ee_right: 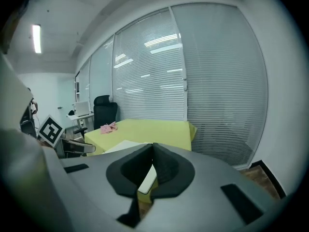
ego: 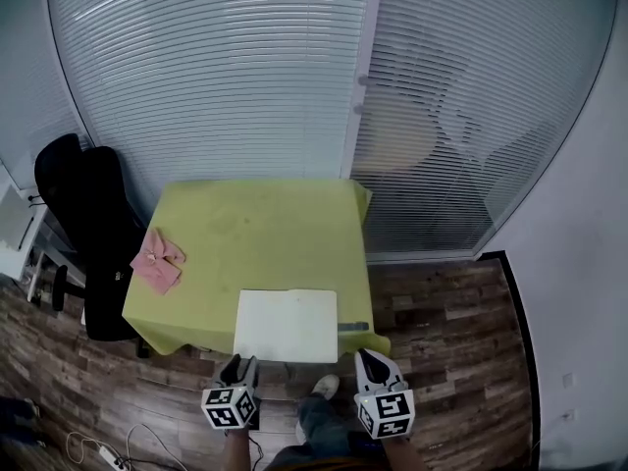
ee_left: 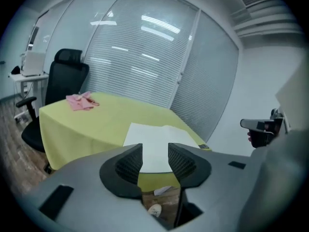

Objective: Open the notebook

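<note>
Nearest the person, both tools hang over the wooden floor (ego: 446,361), just short of the worktop's near edge and touching nothing. The left tool (ego: 238,365) has its jaws spread; in the left gripper view (ee_left: 155,151) only air lies in the gap, with the notebook seen beyond it. The right tool (ego: 372,358) has its jaws pressed together with nothing pinched between them, as the right gripper view (ee_right: 153,150) shows. Between the two tools, lower down, a light shoe (ego: 322,388) rests on the floor.

Just past the tools lies the notebook (ego: 287,324), flat and with a plain white face up, at the near edge of the worktop (ego: 265,229), which is draped in a yellow-green cloth. The notebook sits about midway between the two tools and clear of both. A small dark item (ego: 353,327) lies just beside its right edge, too small to tell what it is.

Farther off, at the worktop's left edge, is a crumpled pink cloth (ego: 157,258), well apart from the notebook. A black office chair (ego: 88,229) stands just beside that left side. Behind everything runs a glass wall covered by white blinds (ego: 216,67).
</note>
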The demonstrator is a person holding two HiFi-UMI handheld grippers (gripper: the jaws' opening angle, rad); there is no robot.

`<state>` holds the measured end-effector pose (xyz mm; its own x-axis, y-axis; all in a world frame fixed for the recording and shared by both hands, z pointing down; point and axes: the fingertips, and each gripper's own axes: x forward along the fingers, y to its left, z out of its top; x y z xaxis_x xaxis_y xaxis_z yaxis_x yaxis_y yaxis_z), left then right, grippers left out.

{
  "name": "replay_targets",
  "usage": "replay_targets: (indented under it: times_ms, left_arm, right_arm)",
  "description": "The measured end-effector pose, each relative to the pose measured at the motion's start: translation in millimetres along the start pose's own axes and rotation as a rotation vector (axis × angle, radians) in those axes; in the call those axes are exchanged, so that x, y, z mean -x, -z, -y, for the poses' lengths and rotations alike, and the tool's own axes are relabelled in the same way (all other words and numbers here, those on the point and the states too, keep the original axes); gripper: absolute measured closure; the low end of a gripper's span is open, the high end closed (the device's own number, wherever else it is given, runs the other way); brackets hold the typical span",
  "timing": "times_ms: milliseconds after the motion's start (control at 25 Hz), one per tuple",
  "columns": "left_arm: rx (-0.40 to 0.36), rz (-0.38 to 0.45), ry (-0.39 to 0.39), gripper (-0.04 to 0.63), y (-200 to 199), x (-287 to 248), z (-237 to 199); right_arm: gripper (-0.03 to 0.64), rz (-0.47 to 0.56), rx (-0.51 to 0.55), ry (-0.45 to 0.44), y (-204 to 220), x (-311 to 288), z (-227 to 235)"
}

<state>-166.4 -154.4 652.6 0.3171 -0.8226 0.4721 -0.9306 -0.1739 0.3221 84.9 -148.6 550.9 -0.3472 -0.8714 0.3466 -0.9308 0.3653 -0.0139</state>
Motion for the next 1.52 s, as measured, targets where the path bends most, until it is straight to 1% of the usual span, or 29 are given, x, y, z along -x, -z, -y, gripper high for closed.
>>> replay_targets:
  times_ms: [80, 160, 200, 280, 400, 440, 520, 600, 760, 1200, 1520]
  left_arm:
    - [-0.091, 0.048, 0.018, 0.424, -19.1, 8.1, 15.6]
    - [-0.188, 0.104, 0.029, 0.464, -40.2, 17.9, 31.8]
    - [-0.223, 0.131, 0.035, 0.472, -50.4, 22.4, 39.9]
    - [-0.258, 0.178, 0.051, 0.490, -68.3, 30.6, 54.0]
    - [-0.265, 0.237, 0.066, 0.534, -87.9, 44.1, 69.1]
    - [-0.275, 0.255, 0.067, 0.553, -92.7, 48.7, 73.4]
    - [-0.300, 0.280, 0.069, 0.568, -99.5, 56.2, 81.6]
    - [-0.298, 0.292, 0.086, 0.571, -103.8, 62.3, 88.5]
    - [-0.260, 0.305, 0.133, 0.571, -106.8, 74.5, 97.3]
    - [-0.239, 0.324, 0.106, 0.571, -107.1, 94.6, 87.0]
    - [-0.230, 0.318, 0.112, 0.571, -101.6, 92.3, 86.9]
  right_arm:
    - [0.603, 0.033, 0.000, 0.024, -6.6, 8.1, -0.2]
    - [0.603, 0.046, 0.022, 0.038, -11.1, 15.8, -2.1]
    - [0.603, 0.051, 0.035, 0.046, -12.9, 19.5, -2.8]
    - [0.603, 0.061, 0.055, 0.060, -15.7, 26.8, -3.7]
    - [0.603, 0.077, 0.064, 0.072, -19.4, 37.9, -6.8]
    - [0.603, 0.084, 0.062, 0.073, -21.3, 41.9, -8.1]
    - [0.603, 0.102, 0.059, 0.076, -26.3, 49.4, -9.9]
    - [0.603, 0.119, 0.061, 0.079, -31.6, 55.3, -11.6]
    - [0.603, 0.160, 0.067, 0.080, -40.3, 65.6, -16.7]
    - [0.603, 0.171, 0.081, 0.066, -42.9, 71.8, -31.9]
    - [0.604, 0.151, 0.081, 0.077, -34.9, 75.0, -29.7]
